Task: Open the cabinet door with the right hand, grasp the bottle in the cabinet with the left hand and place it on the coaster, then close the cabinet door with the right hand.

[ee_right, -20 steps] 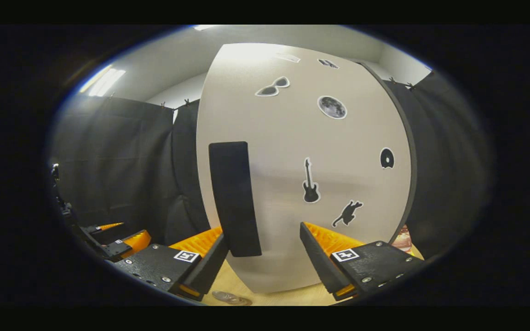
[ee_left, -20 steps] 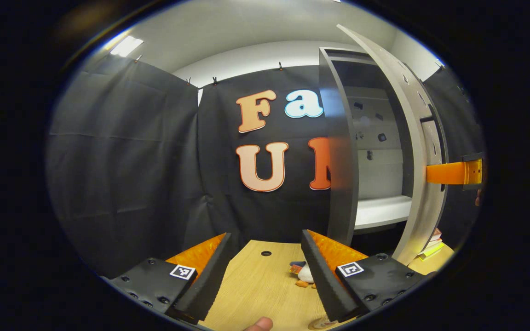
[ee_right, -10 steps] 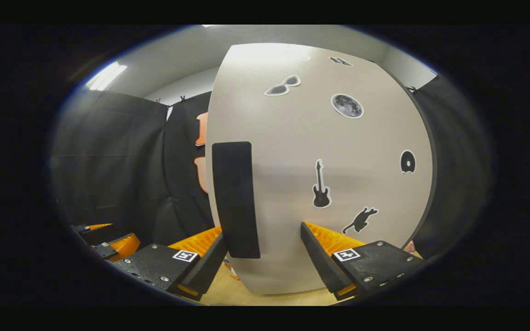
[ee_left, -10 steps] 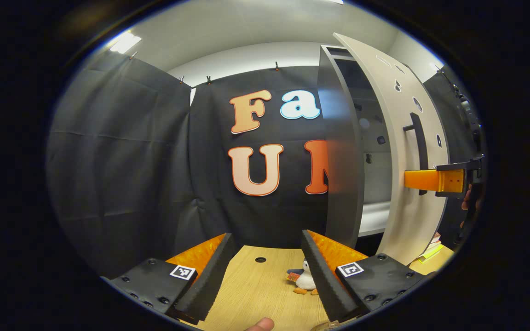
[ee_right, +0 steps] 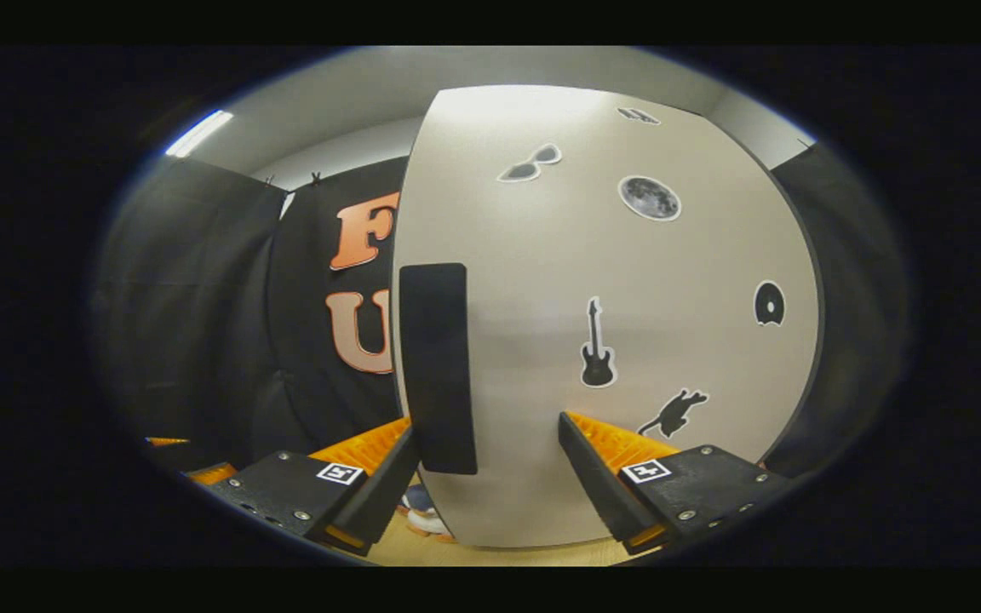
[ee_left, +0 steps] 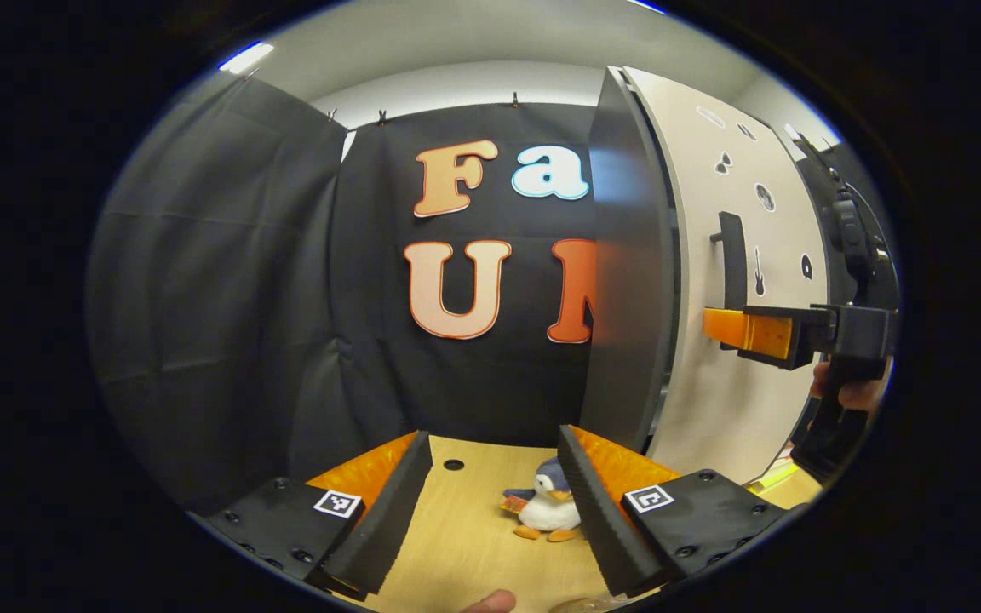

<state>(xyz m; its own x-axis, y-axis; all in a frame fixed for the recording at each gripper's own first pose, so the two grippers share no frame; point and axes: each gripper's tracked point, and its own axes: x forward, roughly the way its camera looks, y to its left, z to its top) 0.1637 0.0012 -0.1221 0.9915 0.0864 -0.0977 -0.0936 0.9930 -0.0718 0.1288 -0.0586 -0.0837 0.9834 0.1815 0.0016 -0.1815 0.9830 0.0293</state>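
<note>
Left gripper view: the left tongs point(ee_left: 495, 502) gape empty over the desk point(ee_left: 473, 545) near a toy penguin point(ee_left: 546, 511), the cabinet door point(ee_left: 742, 281) almost shut; right gripper view: the right tongs point(ee_right: 486, 477) stand apart, unclamped, around the door's handle point(ee_right: 435, 366).

Pale grey cabinet door point(ee_right: 618, 340) with black handle point(ee_right: 438, 366) and black stickers point(ee_right: 597, 345); light wood table point(ee_left: 473, 528); white, blue-grey penguin toy point(ee_left: 548, 509).
</note>
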